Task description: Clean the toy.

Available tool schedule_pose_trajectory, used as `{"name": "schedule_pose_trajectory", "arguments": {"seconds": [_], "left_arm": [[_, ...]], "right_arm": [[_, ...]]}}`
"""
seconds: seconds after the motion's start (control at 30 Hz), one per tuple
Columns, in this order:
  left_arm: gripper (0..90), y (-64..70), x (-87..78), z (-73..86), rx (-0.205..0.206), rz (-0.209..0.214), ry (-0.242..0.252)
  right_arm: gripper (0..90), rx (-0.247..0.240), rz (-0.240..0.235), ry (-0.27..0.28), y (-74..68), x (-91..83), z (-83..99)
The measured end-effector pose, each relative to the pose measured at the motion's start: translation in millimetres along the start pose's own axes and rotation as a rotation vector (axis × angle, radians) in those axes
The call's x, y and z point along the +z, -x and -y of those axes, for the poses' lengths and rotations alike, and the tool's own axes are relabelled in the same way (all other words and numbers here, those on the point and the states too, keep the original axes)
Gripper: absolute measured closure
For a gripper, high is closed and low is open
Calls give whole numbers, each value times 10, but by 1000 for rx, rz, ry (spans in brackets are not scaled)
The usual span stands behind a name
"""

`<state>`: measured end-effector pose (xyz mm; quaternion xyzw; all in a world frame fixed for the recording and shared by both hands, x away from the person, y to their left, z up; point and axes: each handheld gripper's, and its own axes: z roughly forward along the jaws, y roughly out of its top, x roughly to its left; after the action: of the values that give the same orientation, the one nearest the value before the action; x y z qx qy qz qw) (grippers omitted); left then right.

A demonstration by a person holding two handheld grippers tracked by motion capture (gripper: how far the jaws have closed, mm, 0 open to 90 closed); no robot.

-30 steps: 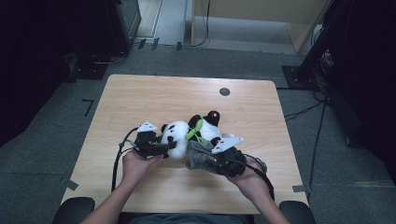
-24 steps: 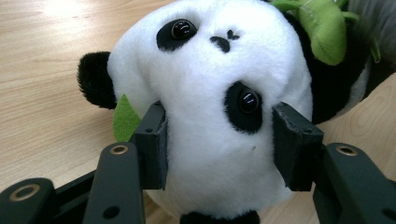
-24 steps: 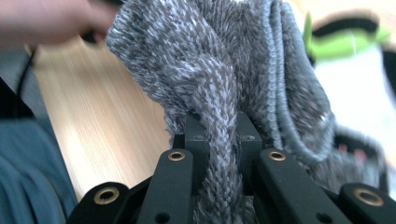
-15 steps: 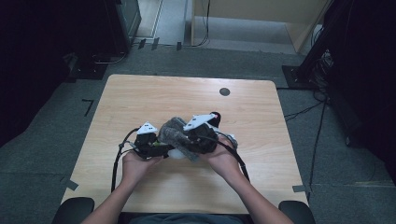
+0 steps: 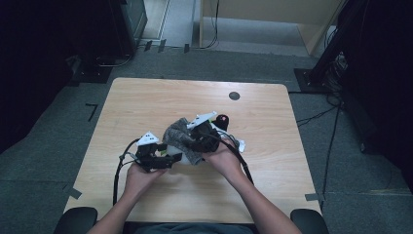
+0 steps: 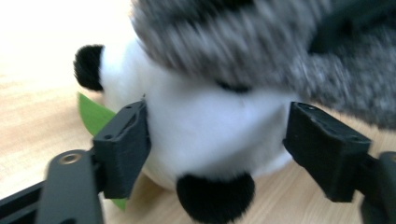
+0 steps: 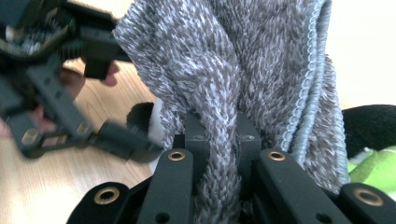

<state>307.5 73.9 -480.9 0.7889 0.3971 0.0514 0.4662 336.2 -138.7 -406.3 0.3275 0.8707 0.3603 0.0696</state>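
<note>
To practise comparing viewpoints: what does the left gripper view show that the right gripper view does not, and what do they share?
The left gripper view alone shows the panda toy's white head held between the left tongs, one jaw on either side, with a green leaf behind one jaw.

The right gripper view alone shows the right tongs pinching a fold of the grey towel, plus the left tongs farther off.

Both show the towel over the panda and the wooden table.
</note>
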Motion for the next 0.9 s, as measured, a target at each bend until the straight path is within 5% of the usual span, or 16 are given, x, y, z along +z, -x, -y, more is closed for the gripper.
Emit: {"name": "schedule_pose_trajectory", "arguments": {"seconds": [0.13,0.3,0.57,0.77,0.83,0.9], "left_arm": [[77,54,85,75,46,-55,-11],[73,66,190,125,69,-96,-2],[395,34,151,122,85,-107,23],[476,21,128,98,76,-98,39],[482,42,125,94,87,-107,37],[484,26,120,85,53,-109,29]], "right_arm": [[818,8,-1,0,11,7,-22],[818,12,-5,-1,7,13,-24],[819,26,-9,-2,-24,54,-21],[818,63,-10,59,-21,18,-167],[818,54,-13,59,-41,55,-197],[818,22,6,17,-104,218,-219]]}}
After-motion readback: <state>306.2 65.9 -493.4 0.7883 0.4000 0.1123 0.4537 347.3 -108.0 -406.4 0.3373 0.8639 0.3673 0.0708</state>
